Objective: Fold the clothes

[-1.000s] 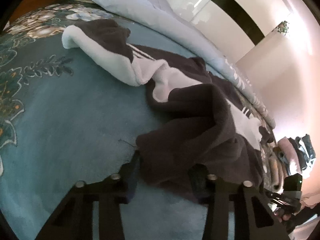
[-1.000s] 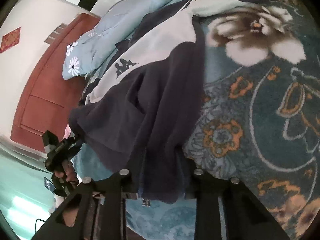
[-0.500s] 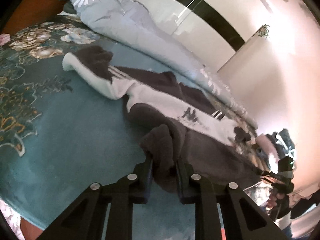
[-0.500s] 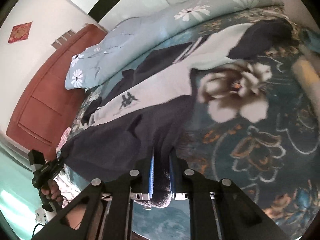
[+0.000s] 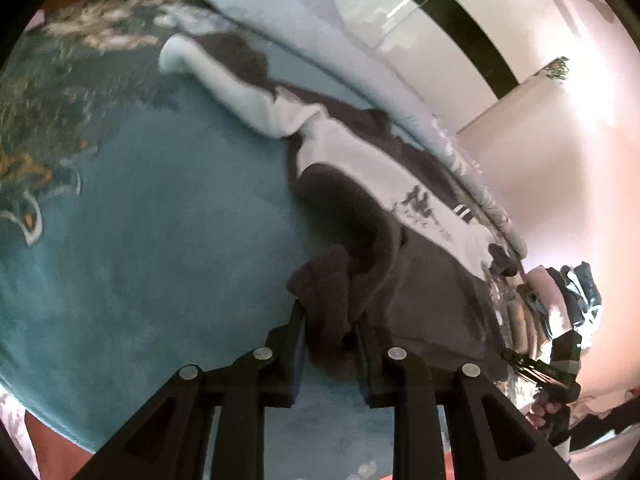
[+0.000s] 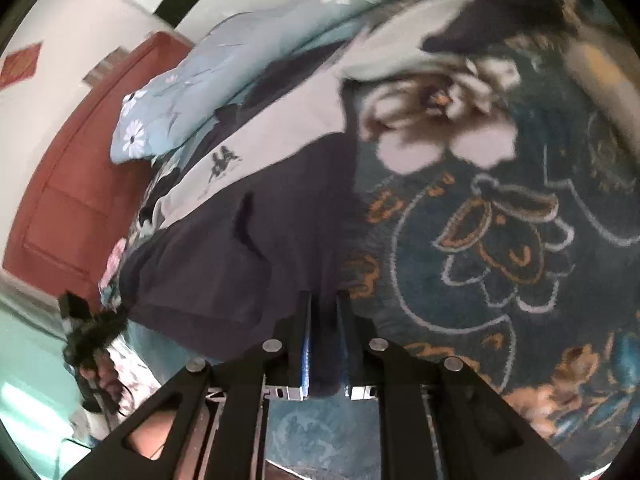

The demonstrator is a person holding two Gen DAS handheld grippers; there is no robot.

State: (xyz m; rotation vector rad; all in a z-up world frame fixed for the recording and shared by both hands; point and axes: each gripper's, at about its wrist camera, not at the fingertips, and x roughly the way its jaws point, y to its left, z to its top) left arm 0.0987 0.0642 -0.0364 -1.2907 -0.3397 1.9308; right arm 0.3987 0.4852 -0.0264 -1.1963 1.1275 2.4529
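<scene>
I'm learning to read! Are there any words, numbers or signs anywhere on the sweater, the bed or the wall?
Sweater: a dark figure logo on its white band, no readable letters.
Red diamond sign on the wall: too blurred to read.
Blanket and quilt: only flower patterns, no words.
No numbers show anywhere.

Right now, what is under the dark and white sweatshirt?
The sweatshirt lies on the teal flowered blanket, which shows all around it. Whatever lies directly beneath its body is covered.
</scene>
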